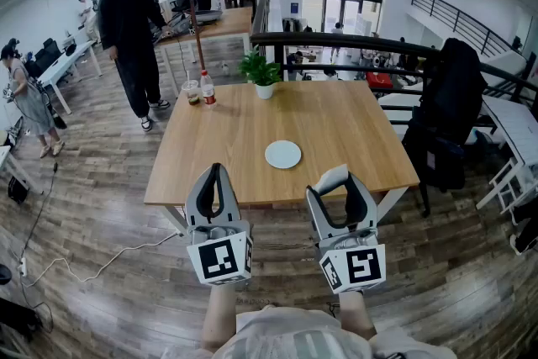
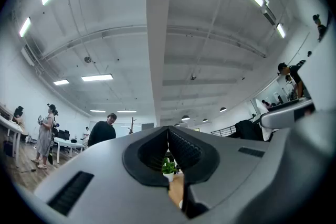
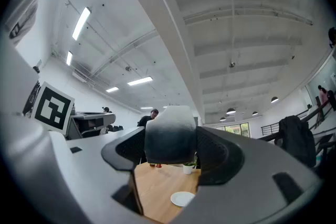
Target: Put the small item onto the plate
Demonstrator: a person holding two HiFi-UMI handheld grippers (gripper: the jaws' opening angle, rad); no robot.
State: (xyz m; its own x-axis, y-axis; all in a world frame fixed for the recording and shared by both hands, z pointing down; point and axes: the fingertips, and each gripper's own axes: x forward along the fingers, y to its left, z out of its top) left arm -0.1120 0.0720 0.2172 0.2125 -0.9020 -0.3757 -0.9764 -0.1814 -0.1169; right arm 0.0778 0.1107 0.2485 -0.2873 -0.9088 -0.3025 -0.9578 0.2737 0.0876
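A round white plate (image 1: pixel 283 154) lies on the wooden table (image 1: pixel 227 139), near its front edge; it also shows low in the right gripper view as the plate (image 3: pixel 182 198). My right gripper (image 1: pixel 340 181) is shut on the small item (image 1: pixel 333 178), a soft white and grey lump, held upright short of the table's front edge, right of the plate. The item (image 3: pixel 170 134) fills the gap between the jaws in the right gripper view. My left gripper (image 1: pixel 217 174) hovers beside it, left of the plate, shut with nothing in it, its jaws meeting (image 2: pixel 168 132).
At the table's far side stand a potted plant (image 1: pixel 263 73), a bottle (image 1: pixel 207 87) and a cup (image 1: pixel 192 92). A person in black (image 1: pixel 134 38) stands past the far left corner. A black chair with a jacket (image 1: pixel 450 109) is at the right. A cable (image 1: pixel 101 261) crosses the floor.
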